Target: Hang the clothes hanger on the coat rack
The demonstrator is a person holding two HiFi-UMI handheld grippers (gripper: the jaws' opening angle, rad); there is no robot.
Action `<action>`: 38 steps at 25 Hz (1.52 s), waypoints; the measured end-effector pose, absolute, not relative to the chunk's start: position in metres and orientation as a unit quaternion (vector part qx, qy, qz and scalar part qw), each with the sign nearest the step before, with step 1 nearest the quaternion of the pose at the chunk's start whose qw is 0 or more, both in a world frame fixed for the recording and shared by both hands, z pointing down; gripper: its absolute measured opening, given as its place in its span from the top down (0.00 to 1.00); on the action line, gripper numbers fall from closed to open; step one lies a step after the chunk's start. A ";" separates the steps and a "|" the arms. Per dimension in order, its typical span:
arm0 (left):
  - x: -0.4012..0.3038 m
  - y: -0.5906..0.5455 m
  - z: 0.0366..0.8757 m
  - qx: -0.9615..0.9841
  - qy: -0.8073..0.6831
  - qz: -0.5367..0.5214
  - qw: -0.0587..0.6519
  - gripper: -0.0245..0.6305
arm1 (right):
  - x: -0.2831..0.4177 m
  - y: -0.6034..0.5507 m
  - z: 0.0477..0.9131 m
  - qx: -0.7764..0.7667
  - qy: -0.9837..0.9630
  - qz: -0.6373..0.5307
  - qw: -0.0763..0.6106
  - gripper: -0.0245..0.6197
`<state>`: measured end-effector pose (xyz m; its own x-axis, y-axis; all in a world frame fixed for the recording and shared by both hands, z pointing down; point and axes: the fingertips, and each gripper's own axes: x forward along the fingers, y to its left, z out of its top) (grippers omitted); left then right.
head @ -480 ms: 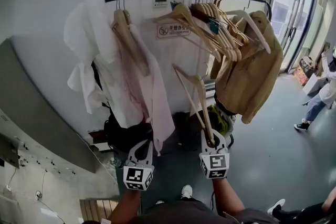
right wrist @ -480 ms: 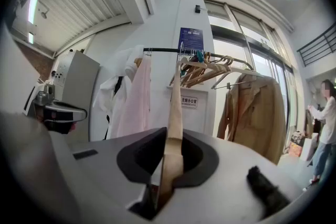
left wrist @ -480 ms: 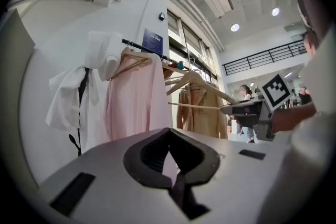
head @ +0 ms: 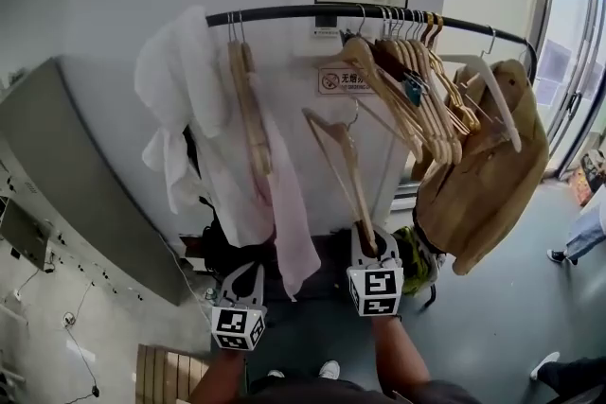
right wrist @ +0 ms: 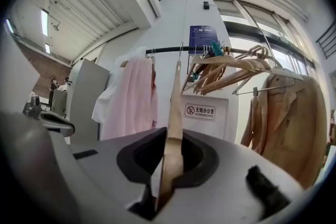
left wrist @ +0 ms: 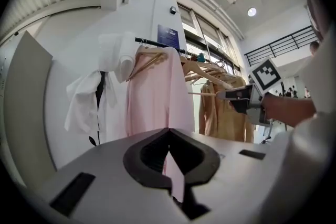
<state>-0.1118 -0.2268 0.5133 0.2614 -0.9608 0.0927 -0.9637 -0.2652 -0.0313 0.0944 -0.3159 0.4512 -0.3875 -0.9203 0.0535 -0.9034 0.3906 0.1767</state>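
A black coat rack bar (head: 312, 11) runs across the top of the head view. My right gripper (head: 367, 241) is shut on the lower end of a bare wooden hanger (head: 341, 166). The hanger points up toward the bar, its hook (head: 355, 114) still below it, in the gap between the pink shirt and the bunched hangers. In the right gripper view the hanger (right wrist: 174, 113) rises from between the jaws of my right gripper (right wrist: 169, 136) toward the bar (right wrist: 168, 50). My left gripper (head: 241, 284) hangs low by the pink shirt's hem, shut and holding nothing; in its own view the left gripper (left wrist: 168, 134) faces that shirt.
On the bar hang a white garment (head: 175, 90), a pink shirt (head: 275, 194) on wooden hangers, several bunched wooden hangers (head: 417, 80) and a tan coat (head: 483, 175). A grey slanted panel (head: 66, 175) stands at the left. A person's leg (head: 578, 237) shows at the right edge.
My right gripper has lifted the hanger a little closer to the bar. The head view has shifted, so the rack sits lower and further right. The left gripper stays low.
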 end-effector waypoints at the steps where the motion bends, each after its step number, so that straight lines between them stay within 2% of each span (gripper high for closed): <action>1: -0.115 -0.228 0.513 0.790 -0.611 0.048 0.018 0.95 | 0.090 -0.325 0.442 0.545 -0.833 -0.064 0.070 0.89; 9: -0.133 -0.248 0.494 0.782 -0.623 0.036 0.004 0.95 | 0.056 -0.388 0.360 0.535 -0.838 -0.091 0.061 0.89; 18: -0.141 -0.246 0.493 0.793 -0.609 0.021 0.010 0.95 | 0.025 -0.438 0.305 0.539 -0.833 -0.091 0.088 0.89; 28: -0.164 -0.252 0.484 0.787 -0.616 0.019 0.002 0.95 | 0.020 -0.459 0.311 0.547 -0.825 -0.066 0.125 0.89; 38: -0.162 -0.253 0.491 0.798 -0.603 0.023 0.010 0.95 | 0.016 -0.452 0.318 0.548 -0.826 -0.061 0.120 0.89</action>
<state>-0.1621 -0.2526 0.4908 0.2728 -0.9608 0.0495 -0.9618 -0.2736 -0.0120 0.0165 -0.4523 0.3181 -0.3713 -0.9190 0.1325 -0.8898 0.3930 0.2320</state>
